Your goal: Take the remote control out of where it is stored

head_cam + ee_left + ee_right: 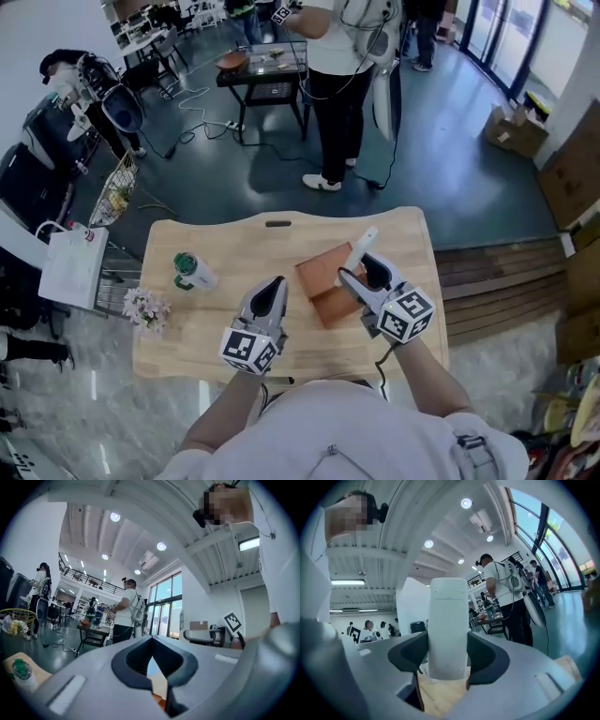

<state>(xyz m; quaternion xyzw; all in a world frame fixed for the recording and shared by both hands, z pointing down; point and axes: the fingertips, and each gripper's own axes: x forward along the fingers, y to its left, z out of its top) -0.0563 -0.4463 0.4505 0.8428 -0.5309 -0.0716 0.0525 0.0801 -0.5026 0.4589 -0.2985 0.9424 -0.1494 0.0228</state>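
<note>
Remote control, a slim white plastic bar with rounded ends [448, 620]: clamped across its width between the dark pads of the right gripper [448, 656], whose jaws are set wide on it. It is held off the table and pointing away from the person. Its visible face is plain and smooth; no buttons can be made out.

Left gripper [152, 667]: jaws drawn together, only a thin slit between the pads, nothing held.

Hidden or cut off:
- In the right gripper view the remote's near end is covered by the jaws, and pale wood is seen under it.
- In the head view only the remote's far tip [364, 242] is seen past the right gripper [361, 270]; the rest is covered by the gripper body.
- The flat brown square case [323, 277] is partly covered by the right gripper; whether it is open cannot be told.

Only the head view shows the layout. Both grippers are over the light wooden table [281, 234], with the left gripper [272, 286] just left of the case. A green-capped bottle [192, 270] is lying at the left, and a small bunch of pale flowers [145, 307] is near the left edge. A standing person in a white top [342, 56] is beyond the table.

Only the gripper views show the ceiling lights and the tall windows [164, 606].
</note>
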